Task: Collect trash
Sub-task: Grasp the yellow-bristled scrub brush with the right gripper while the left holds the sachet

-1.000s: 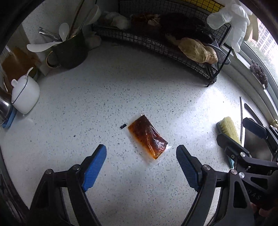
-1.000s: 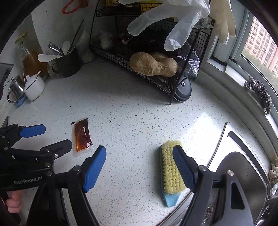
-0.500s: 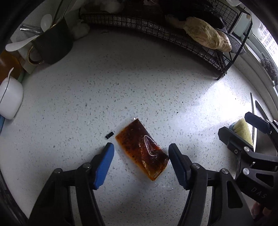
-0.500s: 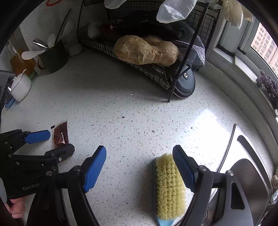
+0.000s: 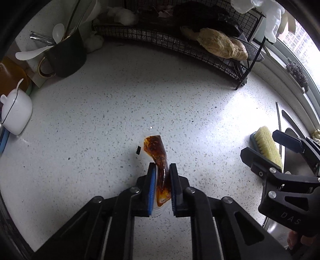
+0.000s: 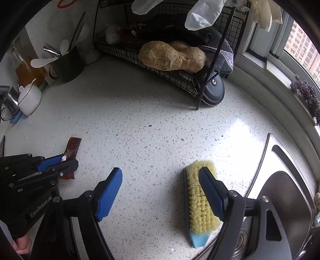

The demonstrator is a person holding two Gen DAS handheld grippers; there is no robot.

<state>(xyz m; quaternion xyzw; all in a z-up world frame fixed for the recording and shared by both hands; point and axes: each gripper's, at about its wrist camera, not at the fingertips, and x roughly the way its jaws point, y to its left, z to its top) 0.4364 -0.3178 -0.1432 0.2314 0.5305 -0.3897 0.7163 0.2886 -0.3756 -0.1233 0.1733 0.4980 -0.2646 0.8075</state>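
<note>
The speckled white surface is stretching from the wall to a steel sink at its right edge. At the back, a black wire rack is standing in the corner, carrying a big knobbly ginger root, with pale gloves hanging off its top. To the left, a dark mug is holding spoons and utensils, and a small white lidded pot is sitting just in front of it. A yellow-bristled scrub brush is lying on its side beside the sink.

The right tool is hovering with its blue pads spread wide and nothing between them; one finger is overlapping the brush from this view. The left tool is pinching a sauce sachet tight between its pads, crumpling the packet, whose far end is sticking out toward the middle of the surface. A tiny black scrap is lying just beside that end.
</note>
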